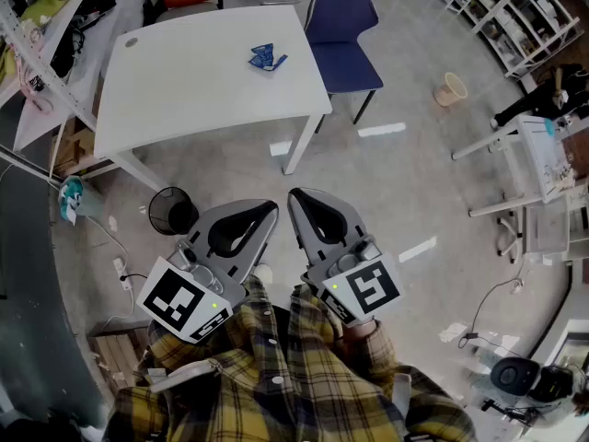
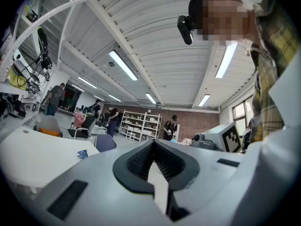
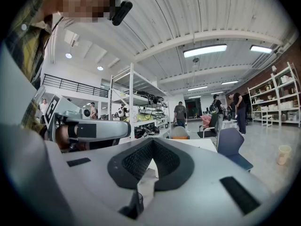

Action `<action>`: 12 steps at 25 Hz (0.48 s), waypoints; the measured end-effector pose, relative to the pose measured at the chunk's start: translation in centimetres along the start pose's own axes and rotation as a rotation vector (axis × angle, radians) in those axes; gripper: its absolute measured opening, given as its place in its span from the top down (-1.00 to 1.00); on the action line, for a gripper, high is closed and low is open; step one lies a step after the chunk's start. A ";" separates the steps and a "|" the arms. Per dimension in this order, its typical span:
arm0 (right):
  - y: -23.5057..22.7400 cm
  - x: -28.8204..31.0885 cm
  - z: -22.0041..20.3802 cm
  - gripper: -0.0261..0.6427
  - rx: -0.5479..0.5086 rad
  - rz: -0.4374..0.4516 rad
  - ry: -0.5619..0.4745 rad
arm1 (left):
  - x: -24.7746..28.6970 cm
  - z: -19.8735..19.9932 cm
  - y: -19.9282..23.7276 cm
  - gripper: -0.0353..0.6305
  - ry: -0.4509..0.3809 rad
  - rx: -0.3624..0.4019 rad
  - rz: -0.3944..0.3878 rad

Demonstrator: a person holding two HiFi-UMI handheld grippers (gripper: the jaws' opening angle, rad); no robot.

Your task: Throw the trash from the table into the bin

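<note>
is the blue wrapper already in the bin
No, the blue wrapper lies on top of the white table, well apart from the black bin standing below the table's near edge.

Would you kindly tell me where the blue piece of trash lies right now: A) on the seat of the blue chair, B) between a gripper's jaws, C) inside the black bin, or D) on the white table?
D: the blue piece of trash lies on the white table, well apart from the black bin.
</note>
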State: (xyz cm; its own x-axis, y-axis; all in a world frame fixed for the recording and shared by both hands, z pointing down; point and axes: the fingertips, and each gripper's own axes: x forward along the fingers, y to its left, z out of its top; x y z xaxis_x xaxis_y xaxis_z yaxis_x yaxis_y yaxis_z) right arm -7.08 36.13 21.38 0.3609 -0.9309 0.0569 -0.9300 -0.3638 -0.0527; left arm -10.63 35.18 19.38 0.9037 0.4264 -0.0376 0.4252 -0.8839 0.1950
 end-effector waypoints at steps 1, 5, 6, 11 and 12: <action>0.0 -0.4 0.0 0.93 -0.003 0.006 0.002 | 0.2 -0.1 -0.4 0.87 0.000 0.000 -0.001; -0.1 -1.8 0.0 0.93 -0.002 0.015 -0.002 | 0.4 -0.4 -1.9 0.87 0.001 0.007 -0.002; -0.2 -2.1 0.0 0.93 -0.001 0.011 -0.008 | 0.4 -0.5 -2.2 0.87 0.003 0.009 -0.001; 0.0 -3.3 -0.7 0.93 0.027 0.008 -0.007 | -0.2 -1.1 -3.0 0.87 0.016 0.003 0.019; 0.0 -3.4 -0.8 0.93 0.035 0.010 -0.005 | -0.3 -1.2 -2.9 0.87 0.020 0.001 0.023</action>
State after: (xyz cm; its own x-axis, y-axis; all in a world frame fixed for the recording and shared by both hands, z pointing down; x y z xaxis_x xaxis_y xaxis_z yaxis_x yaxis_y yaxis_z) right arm -8.33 39.32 22.03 0.3518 -0.9347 0.0510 -0.9306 -0.3551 -0.0885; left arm -12.22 37.89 20.00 0.9122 0.4094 -0.0138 0.4041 -0.8938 0.1942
